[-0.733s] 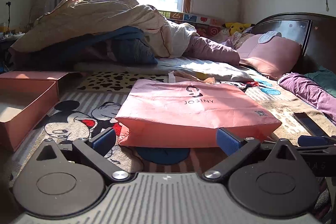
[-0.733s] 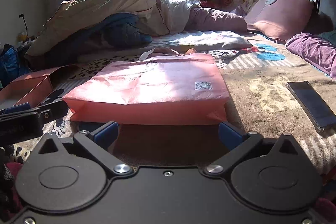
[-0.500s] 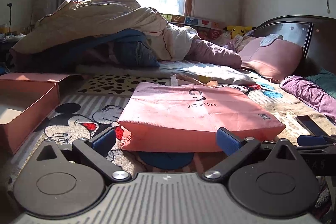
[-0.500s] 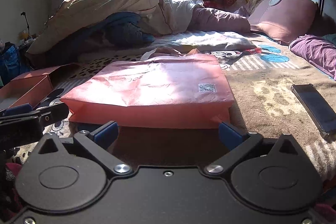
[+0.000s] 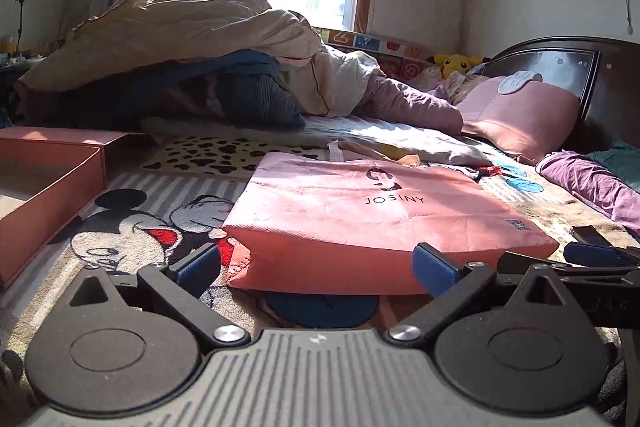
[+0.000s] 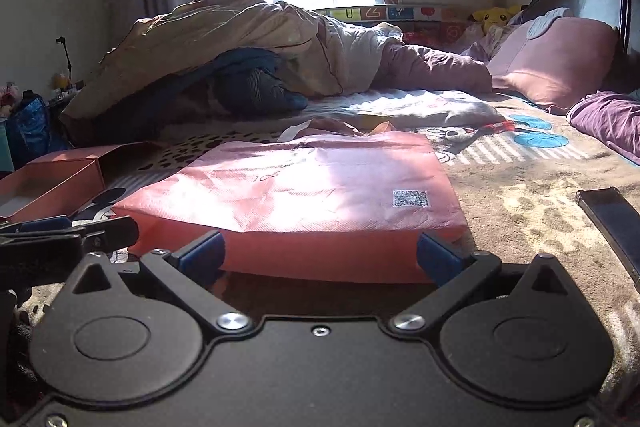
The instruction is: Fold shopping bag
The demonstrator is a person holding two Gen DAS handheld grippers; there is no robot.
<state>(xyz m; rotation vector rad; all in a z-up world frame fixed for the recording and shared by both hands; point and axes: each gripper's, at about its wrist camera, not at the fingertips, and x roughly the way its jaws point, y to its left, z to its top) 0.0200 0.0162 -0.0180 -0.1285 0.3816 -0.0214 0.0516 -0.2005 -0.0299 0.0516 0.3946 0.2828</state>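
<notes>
**Pink bag flat on the bed, both tools spread wide**

While the left tool (image 5: 316, 265) and right tool (image 6: 318, 255) gape fully open and grip nothing, the pink JOSINY shopping bag (image 5: 360, 211) lies flat on the Mickey Mouse blanket (image 5: 132, 227) just ahead of their blue pads. Its near bottom edge is partly hidden behind the fingers. Left of it, an open pink box (image 5: 44, 183) is cut off; its contents cannot be made out. A dark phone (image 6: 612, 223) lies right. Beyond, heaped quilts (image 5: 180, 43) cover the bed.
</notes>
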